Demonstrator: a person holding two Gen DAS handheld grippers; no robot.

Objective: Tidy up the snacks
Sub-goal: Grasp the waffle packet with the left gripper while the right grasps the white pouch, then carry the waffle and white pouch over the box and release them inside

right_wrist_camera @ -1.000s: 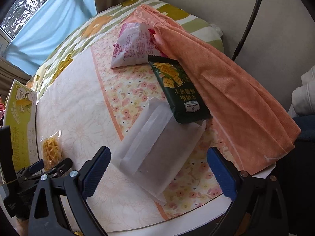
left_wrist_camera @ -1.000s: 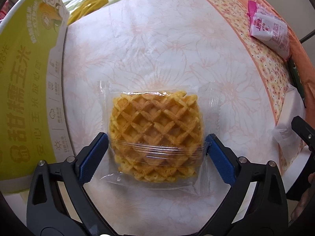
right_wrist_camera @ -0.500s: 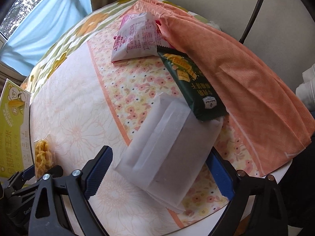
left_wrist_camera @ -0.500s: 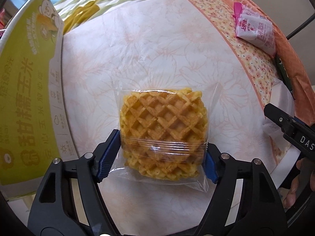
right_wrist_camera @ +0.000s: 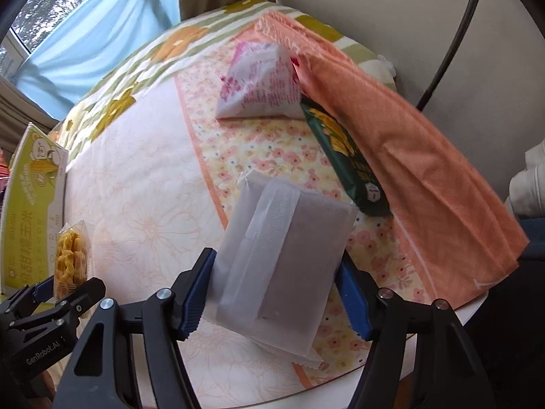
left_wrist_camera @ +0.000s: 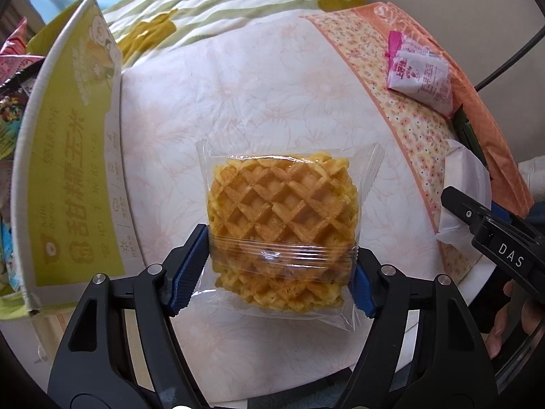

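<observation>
— What's the surface?

— I see a round table (right_wrist_camera: 475,310) under a pale floral cloth (left_wrist_camera: 259,78), curtained window behind, a yellow-green cardboard box (left_wrist_camera: 68,170) at its left edge.

— And the snacks?

— My left gripper (left_wrist_camera: 279,269) has its jaws clamped on a clear-wrapped golden waffle (left_wrist_camera: 282,225), squarish, flat, projecting forward. My right gripper (right_wrist_camera: 276,296) squeezes a white frosted packet (right_wrist_camera: 282,248) — long axis pointing away, near end between the jaws.

Waffle in clear wrap (left_wrist_camera: 282,228) sits flat by the green corn box (left_wrist_camera: 68,177). White packet (right_wrist_camera: 282,255) lies tilted on the floral cloth, dark green pouch (right_wrist_camera: 344,156) just past it, pink-white bag (right_wrist_camera: 260,81) further back.
</observation>
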